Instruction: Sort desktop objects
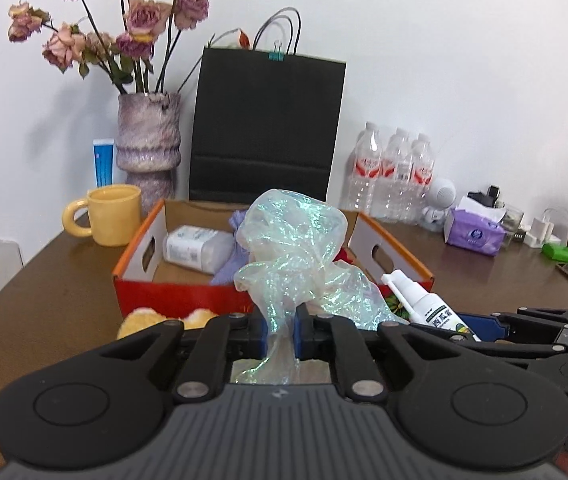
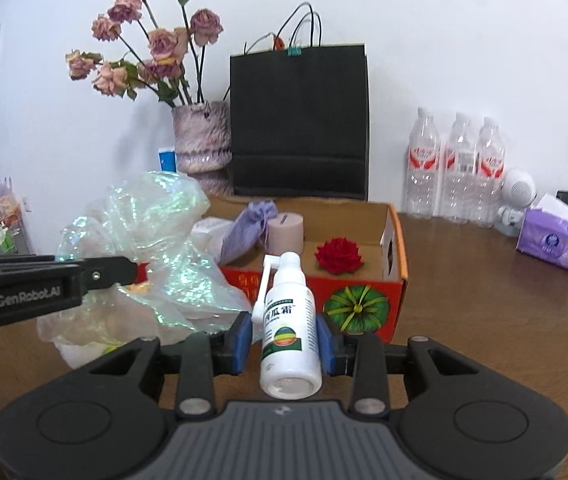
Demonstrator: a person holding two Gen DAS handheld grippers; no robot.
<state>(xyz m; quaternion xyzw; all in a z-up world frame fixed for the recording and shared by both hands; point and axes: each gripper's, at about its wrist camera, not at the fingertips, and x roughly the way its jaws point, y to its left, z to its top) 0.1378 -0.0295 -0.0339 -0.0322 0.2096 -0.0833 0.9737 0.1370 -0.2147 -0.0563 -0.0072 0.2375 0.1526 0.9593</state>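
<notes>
Left gripper [image 1: 280, 334] pinched on crumpled iridescent plastic wrap [image 1: 299, 256], just in front of the cardboard box [image 1: 180, 294], right gripper [image 2: 284, 340] clamped on white spray bottle [image 2: 288, 320], also before the box's front wall.

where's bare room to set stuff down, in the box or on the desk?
In the box: bare floor at its right end, around the red flower. Its left end is crowded. Bare desk lies between box and tissue pack; also left of the box, before the yellow mug.
</notes>
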